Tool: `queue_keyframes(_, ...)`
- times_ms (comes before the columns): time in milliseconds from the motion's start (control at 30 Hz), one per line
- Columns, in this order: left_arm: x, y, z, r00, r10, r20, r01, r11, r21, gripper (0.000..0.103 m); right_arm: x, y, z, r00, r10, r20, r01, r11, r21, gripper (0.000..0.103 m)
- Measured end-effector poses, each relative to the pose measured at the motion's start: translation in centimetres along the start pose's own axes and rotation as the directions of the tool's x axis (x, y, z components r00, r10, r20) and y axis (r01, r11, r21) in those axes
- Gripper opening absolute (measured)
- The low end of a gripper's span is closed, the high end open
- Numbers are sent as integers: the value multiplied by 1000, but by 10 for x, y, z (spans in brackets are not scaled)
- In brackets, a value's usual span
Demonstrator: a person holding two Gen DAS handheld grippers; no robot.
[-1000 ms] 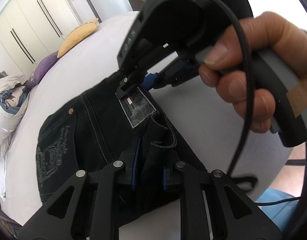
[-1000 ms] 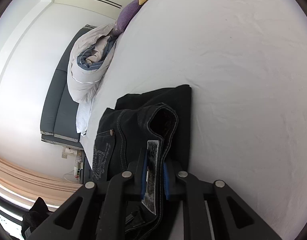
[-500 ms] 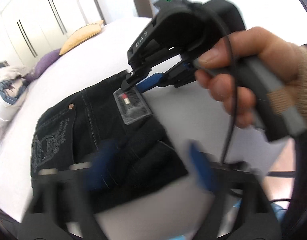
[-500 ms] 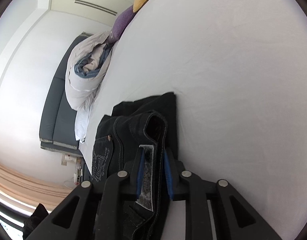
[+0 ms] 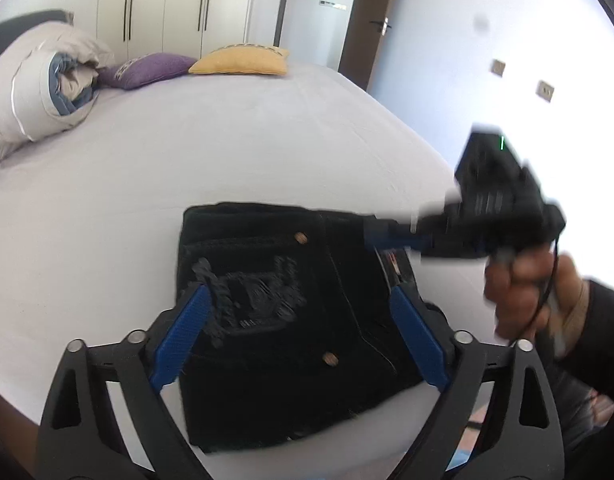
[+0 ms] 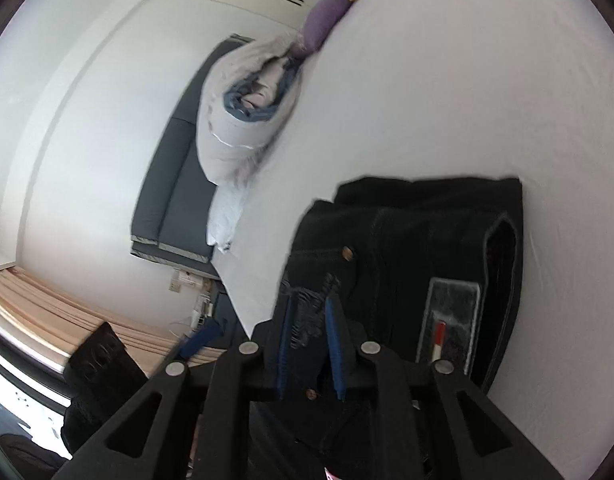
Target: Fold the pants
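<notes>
Pads of left gripper [image 5: 299,294] spread wide, holding nothing, hovering over pants [image 5: 287,248]. Pants folded into a thick black block, pocket side up, lying flat on bed [image 5: 227,140] close to its near edge and right corner.

Right gripper [image 6: 309,304] low over the block's waistband side, pads close together with a narrow gap. Cannot tell whether cloth is nipped between them, since blur hides the contact in both views.

Likely trouble, nearest first:
- Sliding the block off the near edge, by any push or drag toward the camera, given so little sheet on that side.
- Peeling up the top layer, if the right pads do hold cloth and pull away.
- Springing open of the stiff denim at the waistband loop, if left unpressed.
- Clashing of the two tools, working close together over one small bundle.

Room: tight in front and to the right, broad bare sheet to the left and beyond. Far off, quilt [image 5: 27,92] and cushions [image 5: 147,68] at the headboard end, well apart from the pants.
</notes>
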State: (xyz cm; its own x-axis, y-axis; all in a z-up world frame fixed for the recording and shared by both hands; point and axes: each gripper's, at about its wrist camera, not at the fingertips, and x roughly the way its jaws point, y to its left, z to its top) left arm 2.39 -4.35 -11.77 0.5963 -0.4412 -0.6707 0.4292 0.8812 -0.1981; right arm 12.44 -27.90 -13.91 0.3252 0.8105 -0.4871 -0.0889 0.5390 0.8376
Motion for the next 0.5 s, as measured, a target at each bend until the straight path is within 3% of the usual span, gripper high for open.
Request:
queue_keyframes(33,8,16,7,1000,-28,-13,27,999,-30,53,11,-11,-6,998,-39,-40,40,999,30,10)
queue_keyframes(67,14,31,14,998,-55,-37,52,997,-63,32,21,-24,-13,992,-92,-81,97,994,56,0)
queue_keyframes(100,25,46,19,994,-85,-69,77,991,-112,11,26,-34,-19,987,-128,-100,136,988,72,0)
queue_keyframes(167,45,71,25,989,-114,-98,97,981,-170,10,22,-49,-26,994,-80,-78,88,990,108,0)
queue_keyframes(367,87,100,53,968,-200,-153,168,965,-200,6,22,-49,-25,991,-106,-83,114,988,103,0)
queue_keyframes(500,125,107,33,947,-177,-269,120,969,-215,2,22,-47,-25,988,-132,-81,140,985,103,0)
